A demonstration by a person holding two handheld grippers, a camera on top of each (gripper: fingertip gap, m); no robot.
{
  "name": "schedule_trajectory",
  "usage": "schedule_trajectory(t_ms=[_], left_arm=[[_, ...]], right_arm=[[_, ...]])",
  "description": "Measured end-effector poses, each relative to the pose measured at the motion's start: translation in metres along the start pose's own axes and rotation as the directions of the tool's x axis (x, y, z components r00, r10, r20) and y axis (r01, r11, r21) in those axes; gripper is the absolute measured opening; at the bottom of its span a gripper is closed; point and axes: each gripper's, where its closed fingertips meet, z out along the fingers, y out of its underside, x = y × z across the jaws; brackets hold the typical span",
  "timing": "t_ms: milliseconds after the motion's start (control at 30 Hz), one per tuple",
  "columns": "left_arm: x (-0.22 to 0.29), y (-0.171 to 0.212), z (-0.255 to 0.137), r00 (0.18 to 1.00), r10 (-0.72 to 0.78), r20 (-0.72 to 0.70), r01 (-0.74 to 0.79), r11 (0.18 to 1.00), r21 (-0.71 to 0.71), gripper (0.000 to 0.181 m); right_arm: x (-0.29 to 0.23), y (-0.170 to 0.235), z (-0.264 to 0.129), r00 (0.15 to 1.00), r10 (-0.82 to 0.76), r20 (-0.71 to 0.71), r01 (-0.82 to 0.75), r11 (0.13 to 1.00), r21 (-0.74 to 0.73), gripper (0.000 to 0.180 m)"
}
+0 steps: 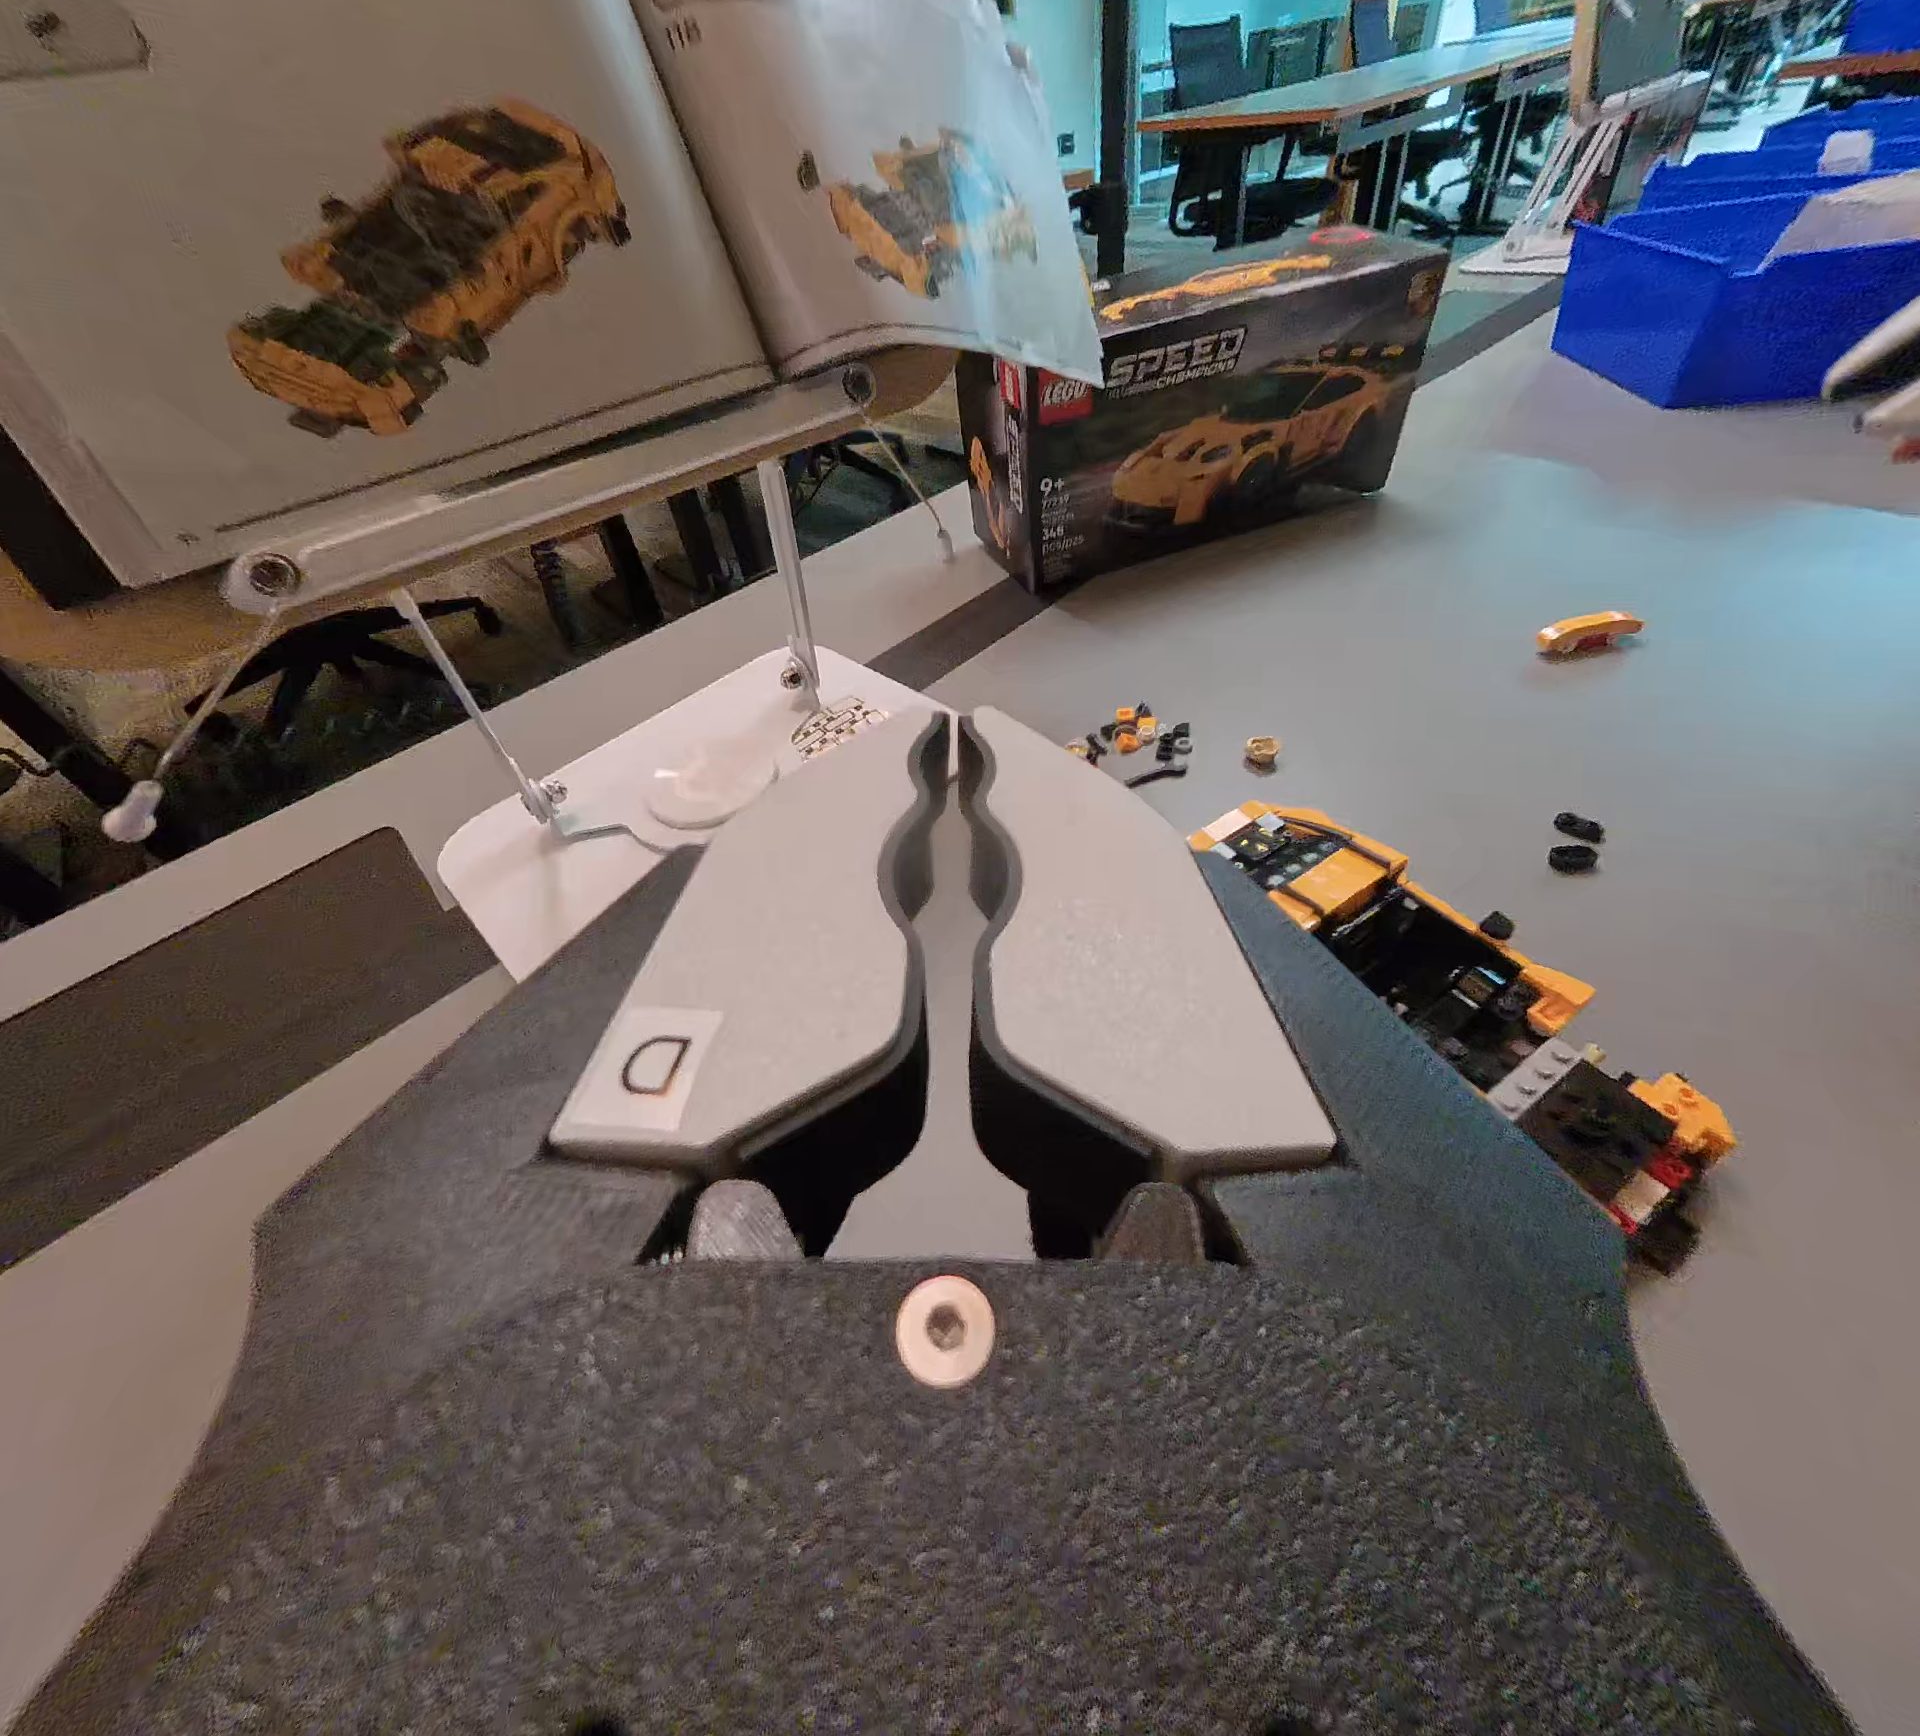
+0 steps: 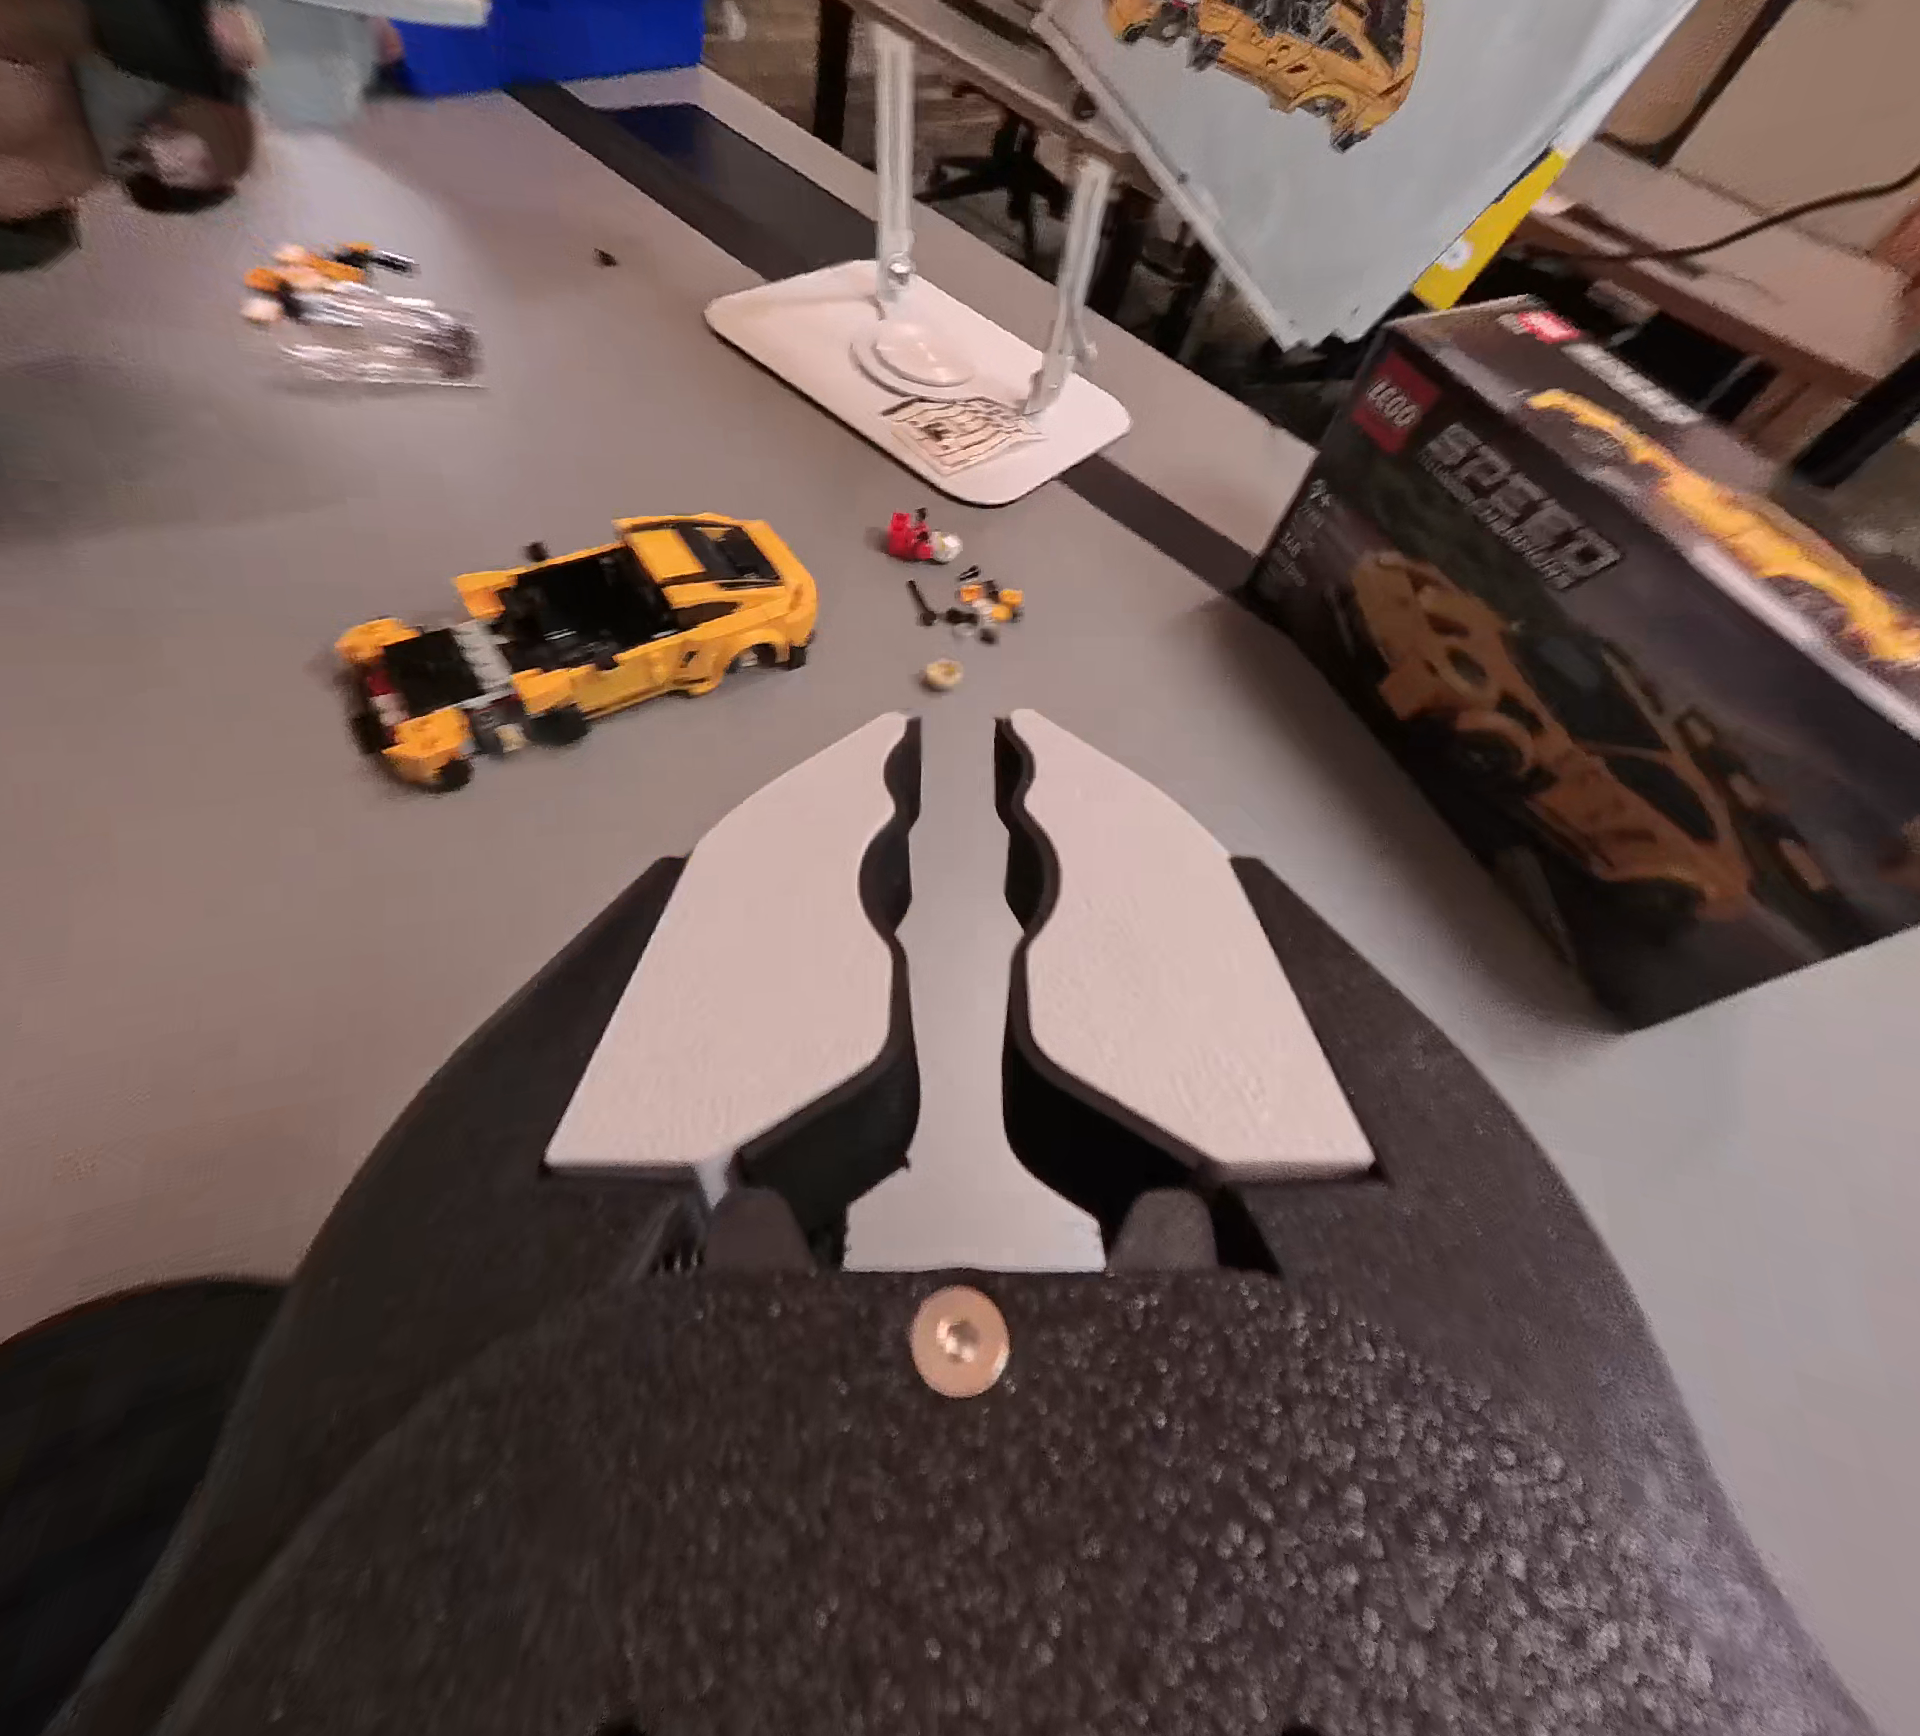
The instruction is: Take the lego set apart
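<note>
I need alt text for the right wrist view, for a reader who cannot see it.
A partly dismantled yellow and black brick car sits on a grey table, beyond the empty, slightly open right tool. Small loose pieces lie beside it.

Even indoor light, soft shadows; wide-angle edge bending; right view motion-blurred, left mostly sharp.

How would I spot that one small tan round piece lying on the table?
Start at the big dark toy box standing on the grey table, then look toward the yellow toy car. Between them lies a scatter of tiny orange and black bits. The tan round piece sits alone just nearer the right tongs, pale and ring-shaped.
</note>
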Motion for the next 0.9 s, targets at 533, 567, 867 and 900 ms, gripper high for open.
schedule_trajectory(t_ms=[533,567,867,900], left_arm=[[0.154,0.117,-0.03,0.847,0.127,-0.516,-0.355,0.857,-0.373,0.035],[0.158,0.122,-0.028,0.839,0.148,-0.523,-0.383,0.844,-0.376,0.037],[0.161,0.139,-0.018,0.849,0.126,-0.513,-0.373,0.831,-0.413,0.039],[0.162,0.14,-0.018,0.848,0.125,-0.516,-0.374,0.829,-0.415,0.038]], right_arm=[[-0.165,0.067,0.076,0.815,-0.144,0.562,0.274,0.949,-0.154,0.02],[-0.165,0.068,0.079,0.808,-0.155,0.568,0.292,0.943,-0.158,0.02],[-0.171,0.071,0.092,0.761,-0.174,0.625,0.351,0.921,-0.17,0.012],[-0.171,0.072,0.093,0.761,-0.172,0.626,0.351,0.92,-0.173,0.011]])
